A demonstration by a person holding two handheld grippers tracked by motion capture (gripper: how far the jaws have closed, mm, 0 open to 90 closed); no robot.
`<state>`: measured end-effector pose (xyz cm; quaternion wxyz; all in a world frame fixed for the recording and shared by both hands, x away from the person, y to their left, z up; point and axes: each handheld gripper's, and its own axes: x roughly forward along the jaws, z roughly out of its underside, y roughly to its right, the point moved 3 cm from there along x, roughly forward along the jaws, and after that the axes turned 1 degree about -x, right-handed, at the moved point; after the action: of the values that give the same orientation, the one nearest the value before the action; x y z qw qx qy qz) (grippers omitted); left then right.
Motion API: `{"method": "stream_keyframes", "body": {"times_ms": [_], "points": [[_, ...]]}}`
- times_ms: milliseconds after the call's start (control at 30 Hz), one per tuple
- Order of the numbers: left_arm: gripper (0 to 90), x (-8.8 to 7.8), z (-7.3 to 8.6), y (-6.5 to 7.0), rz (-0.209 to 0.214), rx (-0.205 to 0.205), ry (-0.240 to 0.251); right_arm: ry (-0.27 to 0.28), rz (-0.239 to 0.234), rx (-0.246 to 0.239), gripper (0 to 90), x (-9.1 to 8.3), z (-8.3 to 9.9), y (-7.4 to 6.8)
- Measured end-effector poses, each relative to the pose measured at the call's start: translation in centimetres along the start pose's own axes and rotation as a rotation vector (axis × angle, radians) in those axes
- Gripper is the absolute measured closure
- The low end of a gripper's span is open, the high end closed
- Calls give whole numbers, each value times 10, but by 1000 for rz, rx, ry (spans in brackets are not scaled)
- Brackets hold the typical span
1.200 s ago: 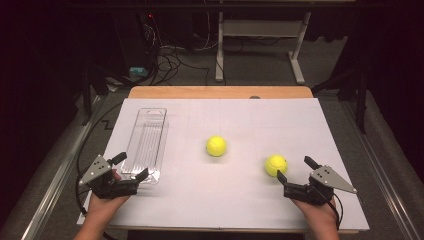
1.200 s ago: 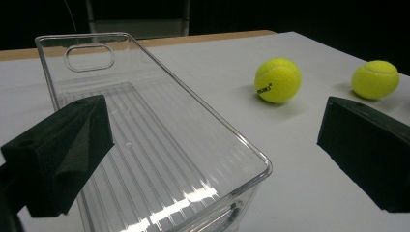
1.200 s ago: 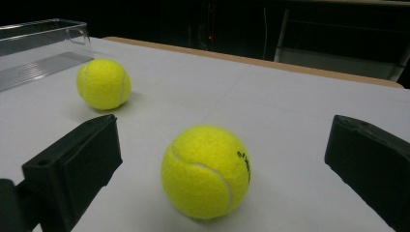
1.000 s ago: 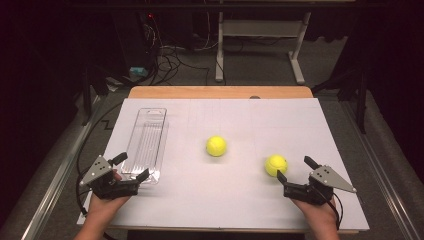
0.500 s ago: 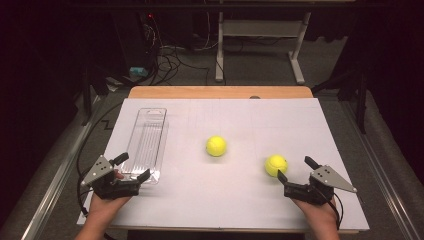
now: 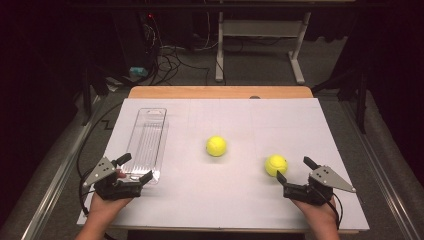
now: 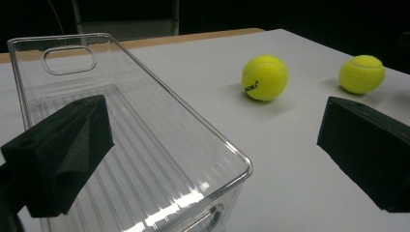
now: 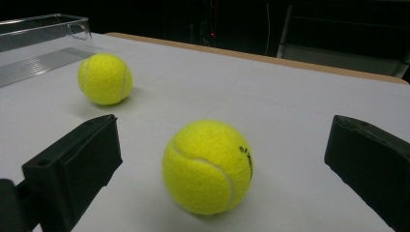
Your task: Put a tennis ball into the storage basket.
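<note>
Two yellow tennis balls lie on the white table. One ball (image 6: 216, 146) (image 7: 264, 77) (image 8: 104, 79) rests mid-table; the other (image 6: 276, 164) (image 7: 361, 73) (image 8: 208, 166) lies to its right. My right gripper (image 6: 295, 171) (image 8: 217, 179) is open just short of the right ball, its jaws on either side of the ball and clear of it. A clear plastic bin (image 6: 147, 142) (image 7: 121, 140) (image 8: 41, 41) stands empty at the left. My left gripper (image 6: 134, 167) (image 7: 212, 159) is open at the bin's near end, one jaw over the bin, the other outside its right wall.
The white sheet (image 6: 280, 120) covers most of a wooden table (image 6: 220, 92). Beyond the far edge are a dark floor with cables (image 6: 170, 60) and a white desk frame (image 6: 260, 30). Open surface lies between the bin and the balls.
</note>
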<state>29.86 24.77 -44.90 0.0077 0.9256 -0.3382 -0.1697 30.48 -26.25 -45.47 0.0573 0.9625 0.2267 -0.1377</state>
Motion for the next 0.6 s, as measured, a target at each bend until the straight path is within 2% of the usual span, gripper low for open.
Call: {"method": "stream_keyframes", "body": {"times_ms": [300, 600], "points": [[6, 5, -2, 11, 16, 41, -65, -6, 3, -3, 0, 1, 0, -1], [6, 8, -6, 22, 48, 27, -88, -11, 2, -14, 0, 1, 0, -2]]}}
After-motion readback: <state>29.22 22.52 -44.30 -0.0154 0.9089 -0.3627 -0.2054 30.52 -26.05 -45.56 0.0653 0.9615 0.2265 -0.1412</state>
